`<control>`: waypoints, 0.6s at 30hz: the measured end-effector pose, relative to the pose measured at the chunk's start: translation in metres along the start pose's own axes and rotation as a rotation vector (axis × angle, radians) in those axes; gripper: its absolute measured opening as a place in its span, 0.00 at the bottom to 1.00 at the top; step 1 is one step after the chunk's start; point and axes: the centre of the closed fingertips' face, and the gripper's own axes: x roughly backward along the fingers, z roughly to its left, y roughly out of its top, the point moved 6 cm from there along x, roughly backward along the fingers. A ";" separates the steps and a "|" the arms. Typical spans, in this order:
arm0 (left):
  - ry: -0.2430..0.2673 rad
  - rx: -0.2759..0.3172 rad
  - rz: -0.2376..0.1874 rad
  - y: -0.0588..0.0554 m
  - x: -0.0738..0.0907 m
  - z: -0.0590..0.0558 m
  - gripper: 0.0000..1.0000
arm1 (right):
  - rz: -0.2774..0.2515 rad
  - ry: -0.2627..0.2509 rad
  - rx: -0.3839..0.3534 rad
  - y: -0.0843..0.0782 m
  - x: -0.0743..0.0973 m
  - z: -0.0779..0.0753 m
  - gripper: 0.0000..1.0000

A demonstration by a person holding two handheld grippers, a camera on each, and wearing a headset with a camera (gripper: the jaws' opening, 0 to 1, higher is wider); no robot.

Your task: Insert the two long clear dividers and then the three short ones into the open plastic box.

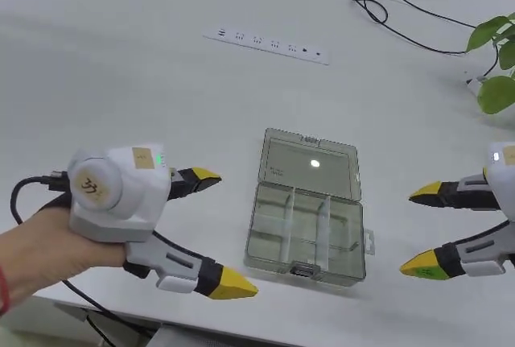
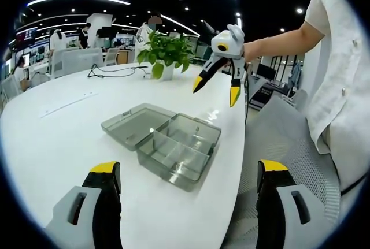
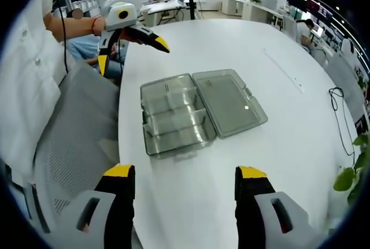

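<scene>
- Fingers [image 1: 232,284] of the left gripper [image 1: 217,230] were spread wide apart and gripped nothing, their yellow tips aimed toward the box [image 1: 261,238]; a hand [image 1: 48,250] held this gripper near the front edge of the white table [image 1: 121,81].
- Across from it, the right gripper [image 1: 418,229] was likewise spread wide and gripped nothing, its tips aimed back at the box from the other side.
- Both grippers were well apart from the box, which lay between them on the table.
- Its clear lid [image 1: 310,162] was folded flat back on the table, away from the person.
- Clear dividers [image 1: 322,222] stood upright in the base, at least two running from the hinge side toward the latch side; any shorter cross-pieces were too faint to count.
- From the left gripper view, the box [image 2: 173,165] sat ahead between the gripper's own jaws, with the right gripper [image 2: 215,90] raised beyond it.
- From the right gripper view, the box [image 3: 173,139] lay ahead, and the left gripper [image 3: 133,55] hung past it.
- Farther back lay a white power strip [image 1: 265,43] and a black cable [image 1: 402,17], beside a leafy plant [image 1: 495,65].
</scene>
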 end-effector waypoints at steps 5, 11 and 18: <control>0.002 0.003 0.000 0.000 0.000 0.000 1.00 | 0.040 0.011 0.007 -0.016 -0.003 -0.002 0.74; 0.002 0.008 0.004 -0.001 0.000 0.000 1.00 | 0.114 0.033 0.056 -0.037 -0.012 -0.002 0.85; 0.007 0.015 0.003 -0.002 0.001 0.001 1.00 | 0.174 0.039 0.073 -0.058 -0.019 -0.008 0.84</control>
